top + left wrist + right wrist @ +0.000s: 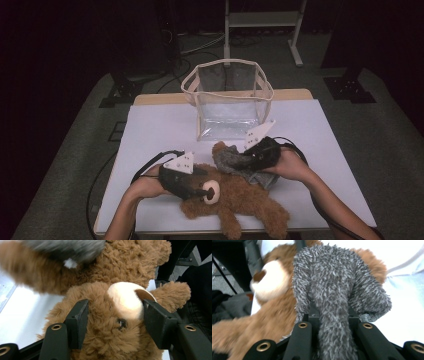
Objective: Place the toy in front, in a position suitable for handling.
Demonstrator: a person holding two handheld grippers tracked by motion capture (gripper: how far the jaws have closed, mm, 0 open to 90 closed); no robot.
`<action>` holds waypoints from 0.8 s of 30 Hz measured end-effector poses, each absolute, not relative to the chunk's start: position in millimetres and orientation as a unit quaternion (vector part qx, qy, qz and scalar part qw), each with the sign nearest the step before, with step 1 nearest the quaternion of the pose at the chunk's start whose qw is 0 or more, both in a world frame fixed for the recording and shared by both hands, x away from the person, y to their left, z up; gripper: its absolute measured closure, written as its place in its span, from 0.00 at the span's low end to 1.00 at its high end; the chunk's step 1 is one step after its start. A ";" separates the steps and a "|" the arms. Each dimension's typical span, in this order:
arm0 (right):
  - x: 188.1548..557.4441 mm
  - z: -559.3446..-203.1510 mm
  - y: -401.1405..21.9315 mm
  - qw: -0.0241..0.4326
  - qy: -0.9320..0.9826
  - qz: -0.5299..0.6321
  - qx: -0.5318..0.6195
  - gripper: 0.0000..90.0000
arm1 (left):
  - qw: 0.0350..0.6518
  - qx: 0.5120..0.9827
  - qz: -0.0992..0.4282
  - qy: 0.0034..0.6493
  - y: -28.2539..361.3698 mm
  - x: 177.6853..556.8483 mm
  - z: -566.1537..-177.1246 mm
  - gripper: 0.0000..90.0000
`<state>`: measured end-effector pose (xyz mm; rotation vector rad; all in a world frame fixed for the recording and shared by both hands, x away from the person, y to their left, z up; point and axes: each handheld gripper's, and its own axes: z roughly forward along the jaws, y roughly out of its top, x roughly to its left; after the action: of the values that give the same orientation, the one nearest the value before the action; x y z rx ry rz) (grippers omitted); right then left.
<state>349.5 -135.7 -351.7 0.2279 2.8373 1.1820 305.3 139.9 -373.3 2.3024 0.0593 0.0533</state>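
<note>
- Brown teddy bear lies across the near edge of the white surface, legs toward the person's side, head toward the left claw.
- Left claw: jaws part-open, set either side of the bear's head; in the left gripper view the pads press into the fur beside the cream muzzle.
- Right claw: jaws drawn close, clamped on a grey plush toy, which droops over the claw tips above the bear.
- Grey toy sits just over the bear's upper body, touching it.
- Clear bag with cream trim stands upright at the far middle of the surface, well apart from the bear.
</note>
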 end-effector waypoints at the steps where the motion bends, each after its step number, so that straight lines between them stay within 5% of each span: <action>1: 352.9 -352.7 -130.7 0.026 0.921 0.382 0.075 0.82 | 0.405 0.914 0.022 0.022 140.0 305.2 -373.2 0.44; 9: 365.4 -370.1 -124.9 -0.001 0.929 0.359 0.086 0.82 | 0.404 0.914 0.025 0.020 140.4 303.1 -372.6 0.44; 16: 365.5 -367.1 -153.0 0.011 0.924 0.366 0.115 0.82 | 0.402 0.915 0.025 0.019 138.4 302.8 -372.5 0.44; 24: 379.8 -353.5 -124.2 0.034 0.917 0.383 0.107 0.81 | 0.401 0.915 0.026 0.018 138.5 301.8 -372.7 0.43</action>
<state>379.8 -124.2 -353.5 0.3286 2.8187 1.1791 301.8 138.5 -372.7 2.3140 0.0443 0.0646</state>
